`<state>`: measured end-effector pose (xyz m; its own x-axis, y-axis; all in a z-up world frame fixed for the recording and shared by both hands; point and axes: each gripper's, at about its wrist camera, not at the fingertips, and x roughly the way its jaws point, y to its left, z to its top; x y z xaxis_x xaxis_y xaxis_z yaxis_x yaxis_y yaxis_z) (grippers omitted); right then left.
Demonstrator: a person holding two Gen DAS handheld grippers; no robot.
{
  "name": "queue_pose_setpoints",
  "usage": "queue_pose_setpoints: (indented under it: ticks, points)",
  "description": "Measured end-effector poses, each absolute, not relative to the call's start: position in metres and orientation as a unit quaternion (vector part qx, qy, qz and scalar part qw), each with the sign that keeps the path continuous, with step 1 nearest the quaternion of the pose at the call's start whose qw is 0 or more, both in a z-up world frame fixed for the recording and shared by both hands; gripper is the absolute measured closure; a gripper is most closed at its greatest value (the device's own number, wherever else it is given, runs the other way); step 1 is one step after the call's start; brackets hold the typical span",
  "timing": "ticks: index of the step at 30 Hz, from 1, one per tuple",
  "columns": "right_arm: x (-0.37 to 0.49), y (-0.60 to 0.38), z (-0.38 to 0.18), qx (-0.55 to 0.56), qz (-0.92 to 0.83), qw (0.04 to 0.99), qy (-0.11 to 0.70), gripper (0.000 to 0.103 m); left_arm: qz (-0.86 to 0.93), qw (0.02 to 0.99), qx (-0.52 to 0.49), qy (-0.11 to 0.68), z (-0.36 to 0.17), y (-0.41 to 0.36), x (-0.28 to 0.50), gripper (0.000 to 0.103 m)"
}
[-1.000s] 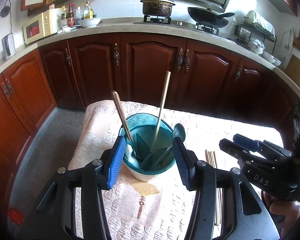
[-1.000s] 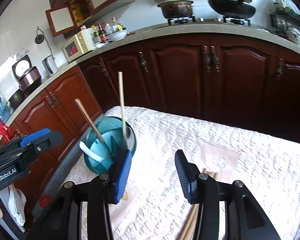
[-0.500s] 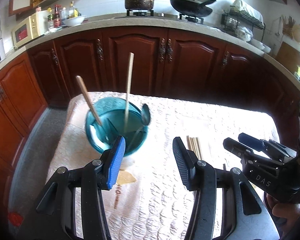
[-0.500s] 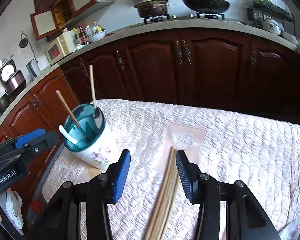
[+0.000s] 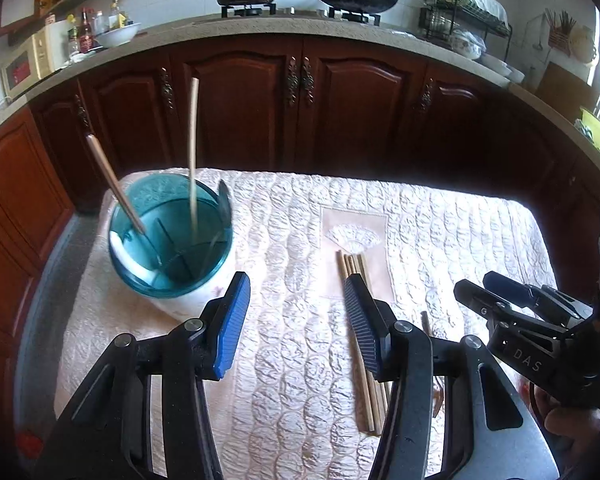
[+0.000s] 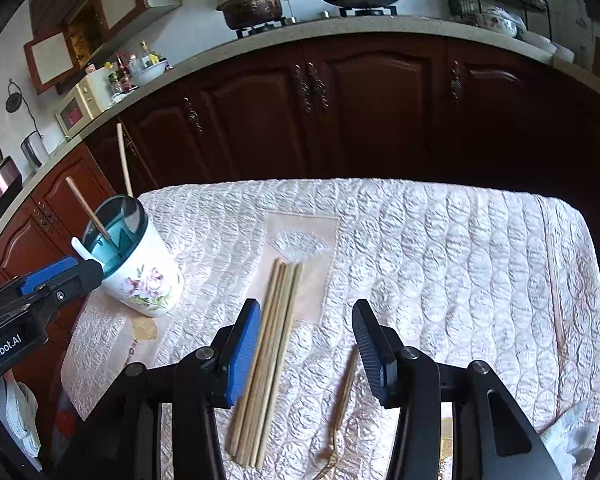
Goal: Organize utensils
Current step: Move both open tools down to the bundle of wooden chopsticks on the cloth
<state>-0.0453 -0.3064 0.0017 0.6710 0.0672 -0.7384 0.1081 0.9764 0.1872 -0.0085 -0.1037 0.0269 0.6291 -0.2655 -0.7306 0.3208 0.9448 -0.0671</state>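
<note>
A white flowered utensil cup with a teal divided insert (image 5: 168,240) (image 6: 140,272) stands at the table's left. Two chopsticks (image 5: 192,152), a white spoon (image 6: 80,248) and a metal spoon (image 5: 223,200) stand in it. A bundle of wooden chopsticks (image 6: 268,352) (image 5: 360,344) lies flat mid-table. My left gripper (image 5: 296,320) is open and empty, right of the cup. My right gripper (image 6: 308,348) is open and empty, over the bundle's near end, with its left finger (image 6: 242,352) above the sticks.
A quilted cream cloth (image 6: 440,248) covers the small table. A small brown tasselled item (image 6: 342,396) lies right of the bundle. A single stick (image 6: 556,304) lies near the right edge. Dark wooden cabinets (image 5: 300,100) stand behind the table.
Both grippers have pulled back from the cup and swung right. The cup now sits at the left, and the chopstick bundle has come in front of both grippers. Both stayed open.
</note>
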Motion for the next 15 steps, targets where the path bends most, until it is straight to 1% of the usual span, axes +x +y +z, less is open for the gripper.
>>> queue_pose_setpoints:
  ticks: [5, 10, 15]
  points:
    - [-0.042, -0.312, -0.019, 0.117, -0.011, 0.896, 0.428, 0.057, -0.162, 0.896, 0.038, 0.412, 0.014, -0.107, -0.005, 0.054]
    - [-0.022, -0.310, -0.058, 0.140, -0.005, 0.869, 0.474, 0.057, -0.154, 0.887, 0.042, 0.434, -0.006, -0.104, 0.000, 0.054]
    - [0.001, -0.288, -0.092, 0.129, 0.018, 0.848, 0.513, 0.057, -0.149, 0.876, 0.044, 0.457, -0.026, -0.102, 0.006, 0.054]
